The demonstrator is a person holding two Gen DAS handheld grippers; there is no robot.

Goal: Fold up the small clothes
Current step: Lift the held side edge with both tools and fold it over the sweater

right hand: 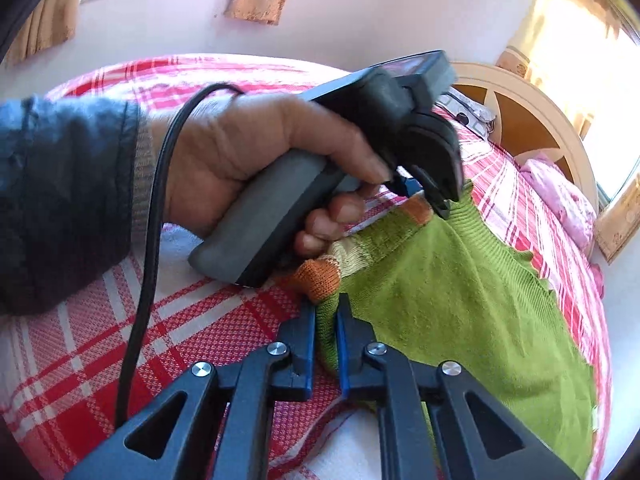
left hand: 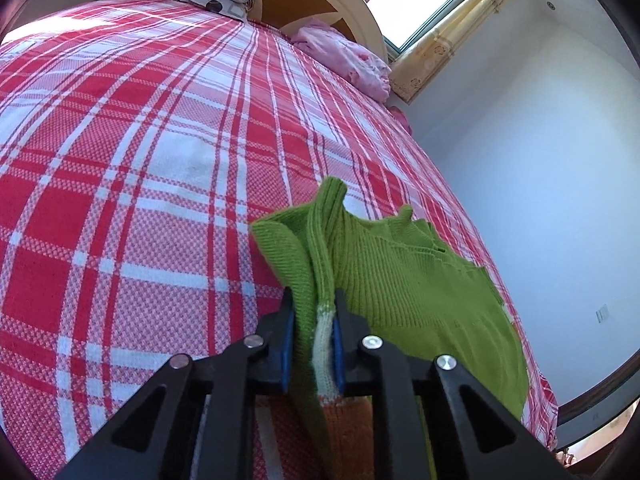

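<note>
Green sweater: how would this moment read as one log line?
left gripper: shut on green sweater | right gripper: shut on sweater | bed

Looked over both wrist views and honestly there's nothing readable anywhere: no labels, brand names, numbers or signs. The knitted green sweater with orange and cream trim [left hand: 404, 280] shows no tag or print, and the red-and-white plaid bedspread [left hand: 140, 140] is just pattern, no lettering.

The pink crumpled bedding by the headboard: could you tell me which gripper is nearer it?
Left: left gripper pinches the green knitted sweater partway toward the pink bedding; right gripper pinches it farther back.
</note>
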